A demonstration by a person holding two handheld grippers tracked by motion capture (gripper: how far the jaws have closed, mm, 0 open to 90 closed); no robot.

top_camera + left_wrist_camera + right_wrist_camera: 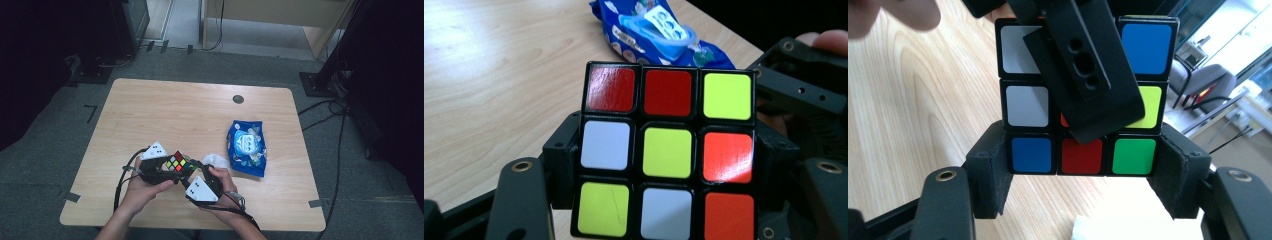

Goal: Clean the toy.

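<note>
1. We see the left tool (165, 169) and the right tool (196, 172) meeting over the near part of the table (165, 107), each held in a hand coming in from the bottom of the high view.
2. The puzzle cube (177, 162) sits between the two tools, lifted off the table, touching both.
3. In the left tool's own view, its jaws are clenched on the cube (668, 155), pads pressed on the cube's left and right sides along the middle and lower rows. The face toward us reads red, red, yellow across the top; white, yellow, orange in the middle; yellow, white, orange at the bottom.
4. In the right tool's own view, its jaws grasp the cube (1030, 102) by the bottom row, where we note blue, red and green stickers. A black jaw of the left tool (1083, 70) lies slanted across that face.
5. Beyond the right tool, farther across the table, lies a blue packet of wipes (246, 147), well apart from the cube.
6. Just beside the right tool, a crumpled white tissue (216, 160) rests on the table, between tool and packet.
</note>
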